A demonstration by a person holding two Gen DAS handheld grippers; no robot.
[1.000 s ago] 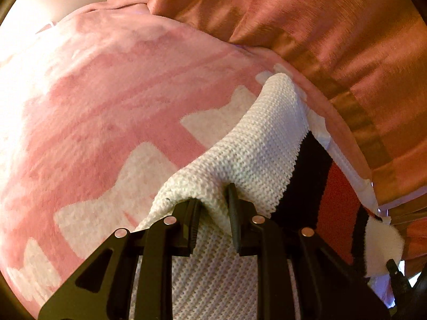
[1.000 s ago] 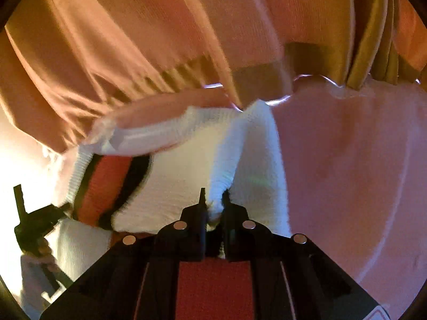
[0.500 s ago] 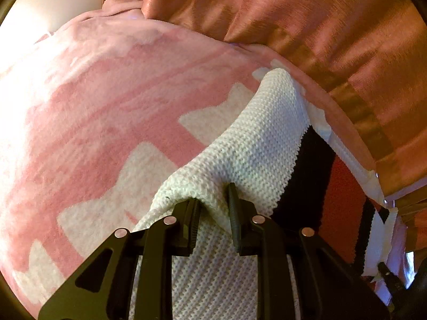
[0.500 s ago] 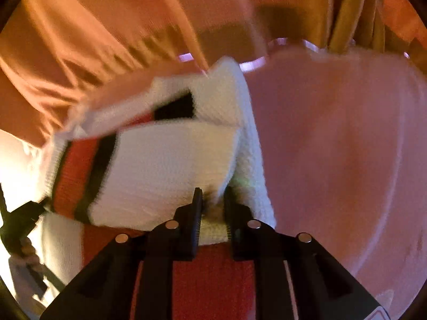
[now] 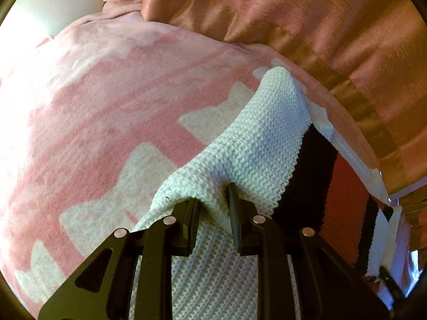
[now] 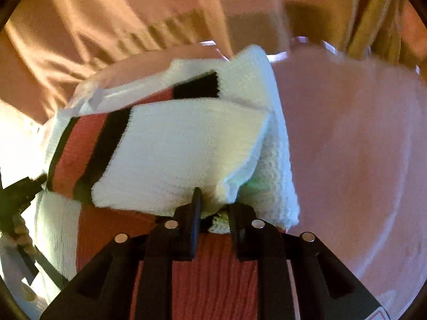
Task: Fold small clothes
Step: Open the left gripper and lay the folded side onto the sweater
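plainly pinched in both views: left gripper (image 5: pixel 213 208) with jaws pressed onto a raised ridge of the knit garment (image 5: pixel 256 144), right gripper (image 6: pixel 212 208) with jaws pressed onto a bunched white edge of the same garment (image 6: pixel 181 149).

only from the left wrist: white bow-like shapes on the pink blanket (image 5: pixel 112 112) left of the garment, a pale wall (image 5: pixel 53 2) far beyond it, and the garment's white weave running away toward the curtain (image 5: pixel 307 21), with black and red stripes to the right of the ridge.

only from the right wrist: a white panel folded over on top of the garment, lifted off the red part nearest the camera, black and red bands at its left end, a second white layer beneath at its right. left of the garment, a dark shape at the frame edge, too blurred to tell.

beyond the garment, orange curtain (image 6: pixel 112 26) folds hanging down to the blanket (image 6: pixel 360 146); folded panel hiding what lies under it.
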